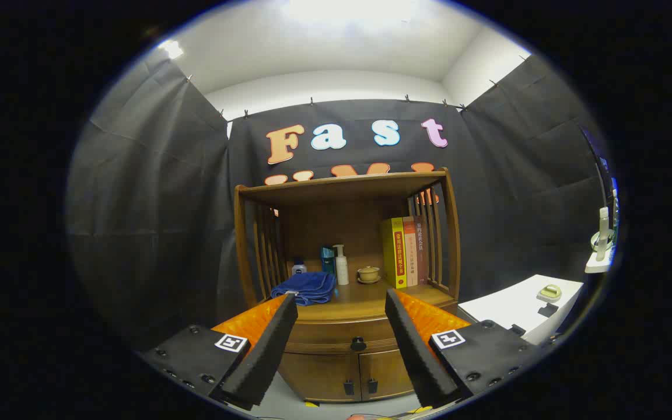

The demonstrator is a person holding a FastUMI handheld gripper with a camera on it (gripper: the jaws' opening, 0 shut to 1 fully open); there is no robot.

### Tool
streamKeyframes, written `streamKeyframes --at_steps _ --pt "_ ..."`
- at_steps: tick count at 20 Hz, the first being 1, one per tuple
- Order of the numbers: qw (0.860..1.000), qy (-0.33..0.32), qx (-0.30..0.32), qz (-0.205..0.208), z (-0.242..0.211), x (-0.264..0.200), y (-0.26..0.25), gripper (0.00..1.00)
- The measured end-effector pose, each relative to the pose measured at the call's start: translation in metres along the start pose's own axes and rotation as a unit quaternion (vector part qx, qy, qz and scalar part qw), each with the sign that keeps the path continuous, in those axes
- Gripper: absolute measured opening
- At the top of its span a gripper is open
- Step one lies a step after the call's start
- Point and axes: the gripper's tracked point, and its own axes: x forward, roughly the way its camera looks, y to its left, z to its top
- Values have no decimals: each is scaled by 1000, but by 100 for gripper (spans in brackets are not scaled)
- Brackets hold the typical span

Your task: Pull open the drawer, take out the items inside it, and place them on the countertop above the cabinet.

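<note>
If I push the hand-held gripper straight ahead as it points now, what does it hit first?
Probably the closed drawer front, near its dark knob, which sits ahead between the open fingers of the hand-held gripper. Nothing seems to lie in between, though depth is hard to judge in this fisheye view.

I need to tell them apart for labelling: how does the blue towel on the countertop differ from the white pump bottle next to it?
The blue towel lies folded, low and wide; the white pump bottle stands upright, tall and narrow. The towel is soft cloth at the front; the bottle is rigid and sits further back. Both rest on the countertop, beyond the gripper, whose jaws are open and empty.
</note>
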Motion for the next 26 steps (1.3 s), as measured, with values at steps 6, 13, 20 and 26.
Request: streamKeyframes --at_steps 6,13,20,26 --pt "1000 11 -9 4 -7 1 6 99" --pt "1000 3 -14 18 -7 0 21 99" --pt "1000 0 -16 15 -6 1 17 99" --pt "999 -10 -35 26 -20 31 23 99"
